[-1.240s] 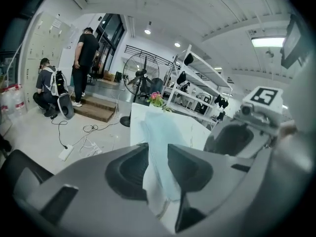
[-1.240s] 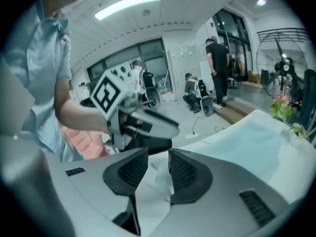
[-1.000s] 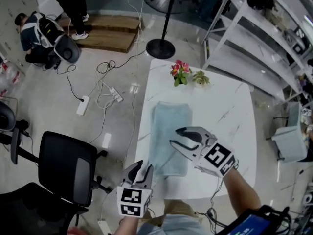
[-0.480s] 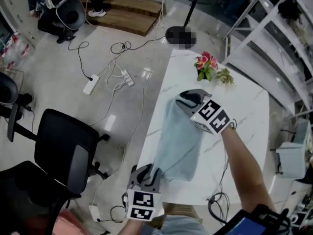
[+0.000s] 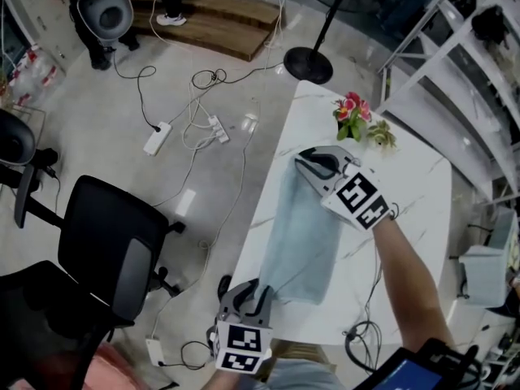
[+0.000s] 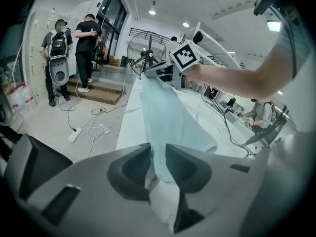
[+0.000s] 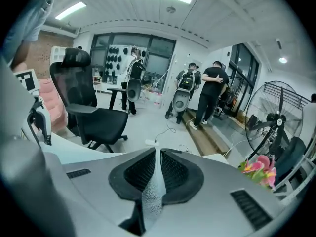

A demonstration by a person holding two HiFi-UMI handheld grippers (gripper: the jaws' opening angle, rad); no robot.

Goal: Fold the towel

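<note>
A light blue towel [image 5: 305, 234] lies lengthwise on the white marble table [image 5: 406, 201]. My right gripper [image 5: 313, 165] is at the towel's far end. In the right gripper view its jaws have just been closing, and the right gripper [image 7: 158, 154] pinches a thin fold of the towel [image 7: 153, 191] between its pads. My left gripper [image 5: 248, 291] is at the towel's near left corner by the table's front edge. Its jaws have also been closing. In the left gripper view the towel [image 6: 163, 117] runs up tight from between the pads of the left gripper [image 6: 157, 154].
A pot of pink flowers [image 5: 351, 114] stands at the table's far end. Left of the table are a black office chair [image 5: 114, 250], floor cables with a power strip [image 5: 158, 136] and a fan's round base [image 5: 309, 65]. White shelving [image 5: 455, 55] stands on the right.
My right gripper has gone from above the towel's middle to its far end and closed on the edge. The left gripper sank a little at the near corner, jaws narrowing on the cloth.
</note>
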